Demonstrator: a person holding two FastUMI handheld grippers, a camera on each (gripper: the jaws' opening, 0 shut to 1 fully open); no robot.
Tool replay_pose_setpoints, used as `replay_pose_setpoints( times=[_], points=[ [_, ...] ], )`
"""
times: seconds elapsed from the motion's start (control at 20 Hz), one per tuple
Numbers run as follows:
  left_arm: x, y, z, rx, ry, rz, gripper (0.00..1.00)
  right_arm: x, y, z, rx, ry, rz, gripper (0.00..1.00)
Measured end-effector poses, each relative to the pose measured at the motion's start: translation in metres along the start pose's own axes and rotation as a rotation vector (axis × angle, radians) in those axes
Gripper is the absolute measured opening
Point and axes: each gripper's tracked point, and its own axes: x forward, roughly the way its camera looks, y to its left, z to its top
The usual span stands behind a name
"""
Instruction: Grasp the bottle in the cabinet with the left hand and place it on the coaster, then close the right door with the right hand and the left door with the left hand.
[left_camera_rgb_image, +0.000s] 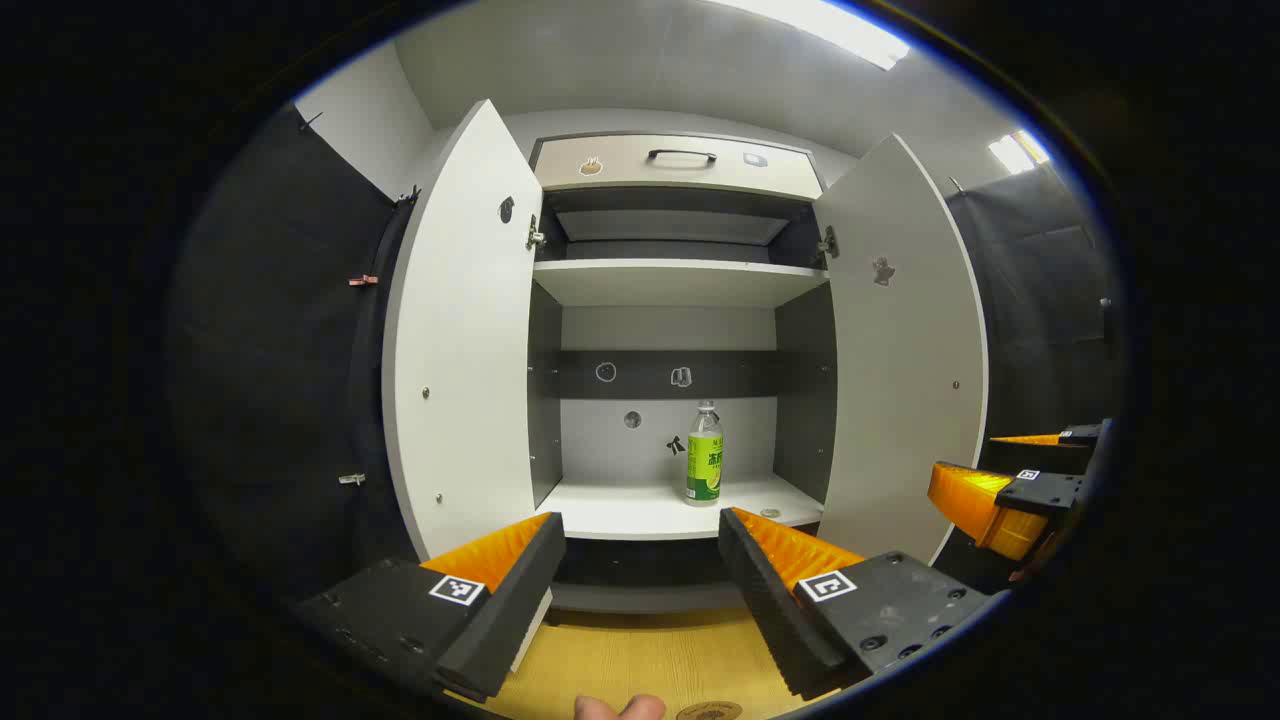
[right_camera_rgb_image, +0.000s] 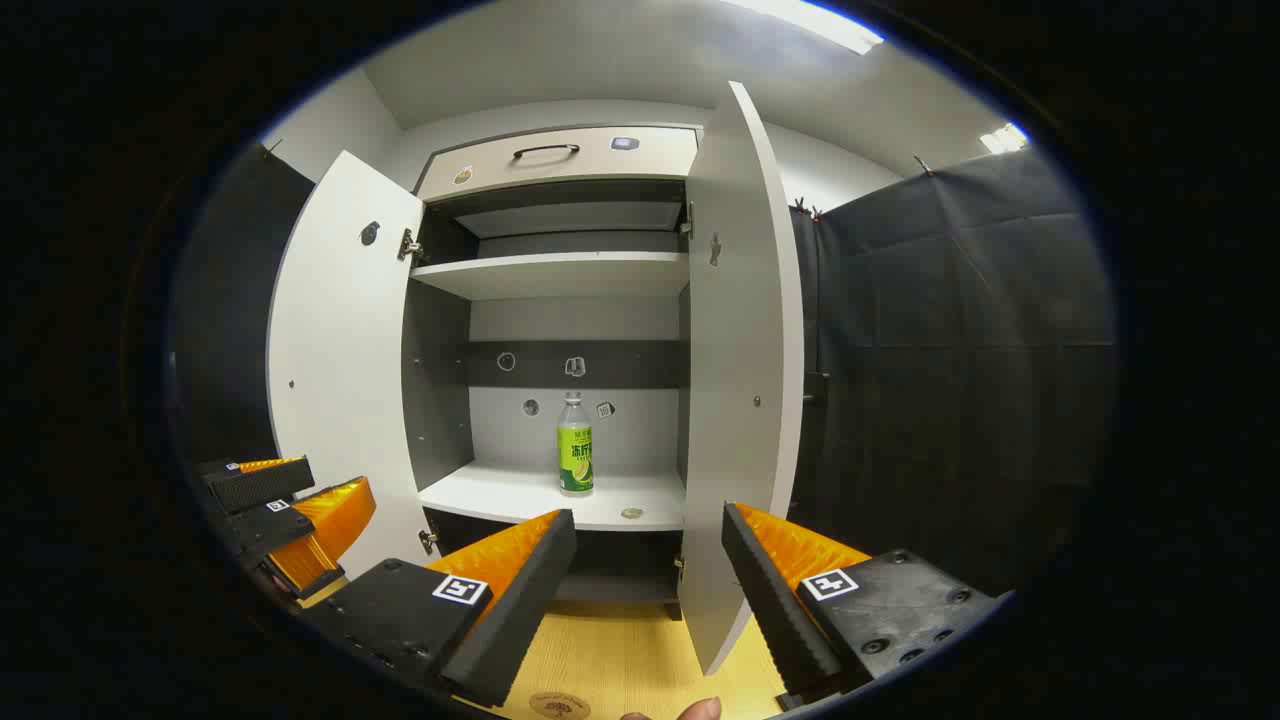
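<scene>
The cabinet (left_camera_rgb_image: 670, 290) is being viewed from the front with both doors swung open. The bottle (left_camera_rgb_image: 704, 455) is being kept upright on the lower shelf (left_camera_rgb_image: 640, 510), toward its right half, well apart from both grippers. A small round item (left_camera_rgb_image: 769, 513), too small to be identified, is lying near the shelf's front edge, just right of the bottle. The left gripper (left_camera_rgb_image: 640, 590) is being held wide, with nothing between its fingers, above the wooden table (left_camera_rgb_image: 620, 660). The right gripper (right_camera_rgb_image: 648, 590) is likewise being held wide and empty, just before the edge of the right door (right_camera_rgb_image: 735, 400). What may be the coaster (right_camera_rgb_image: 558, 705) is being shown partly at the table's near edge. The left door (left_camera_rgb_image: 460, 340) is standing fully open.
</scene>
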Motion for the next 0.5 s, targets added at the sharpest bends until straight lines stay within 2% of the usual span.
replay_pose_setpoints(
  times=[0.5],
  points=[
    [-0.0086, 0.0028, 0.0030, -0.010, -0.010, 0.017, 0.98, -0.0049, 0.0016, -0.0022, -0.005, -0.003, 0.010, 0.98]
  ],
)
